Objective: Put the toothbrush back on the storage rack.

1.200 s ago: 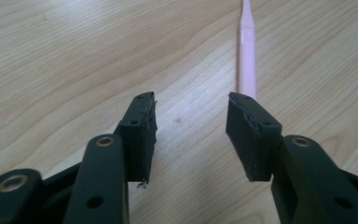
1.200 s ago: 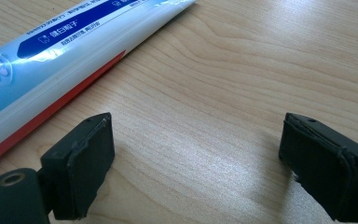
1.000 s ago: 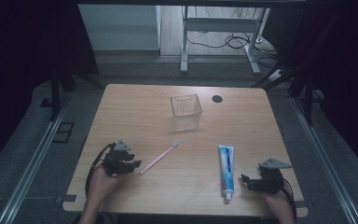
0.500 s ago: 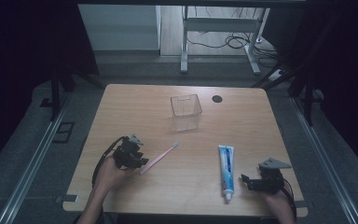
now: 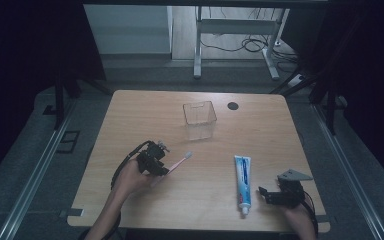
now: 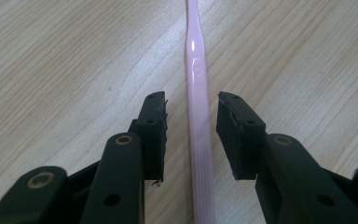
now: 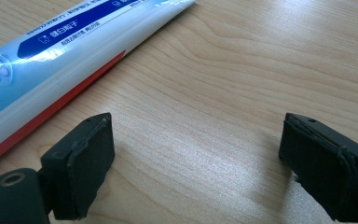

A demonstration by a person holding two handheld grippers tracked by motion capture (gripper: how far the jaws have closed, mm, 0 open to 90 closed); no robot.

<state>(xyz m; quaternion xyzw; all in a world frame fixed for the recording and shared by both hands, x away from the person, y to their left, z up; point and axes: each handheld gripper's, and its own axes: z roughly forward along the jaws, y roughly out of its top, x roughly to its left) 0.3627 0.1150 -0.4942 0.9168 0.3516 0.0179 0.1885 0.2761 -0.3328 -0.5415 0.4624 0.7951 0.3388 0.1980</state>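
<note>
Left gripper [image 5: 156, 161] has moved in over the pink toothbrush [image 6: 196, 88], jaws parted either side of the handle, not yet pinching; toothbrush lies flat on the table [image 5: 130, 120]. Pickup looks imminent. Right gripper [image 7: 205, 158] spread wide, idle beside the toothpaste tube [image 7: 60, 51].

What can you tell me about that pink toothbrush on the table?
The toothbrush is a slim, pale pink stick of glossy, plastic-looking material, with a whitish brush head at its far end. It lies flat on the wooden table, angled toward the clear box. Its ribbed handle runs between the open jaws of the left tongs, with a narrow gap showing on each side, so it is straddled but not pinched. Nothing but the table seems to touch it.
</note>
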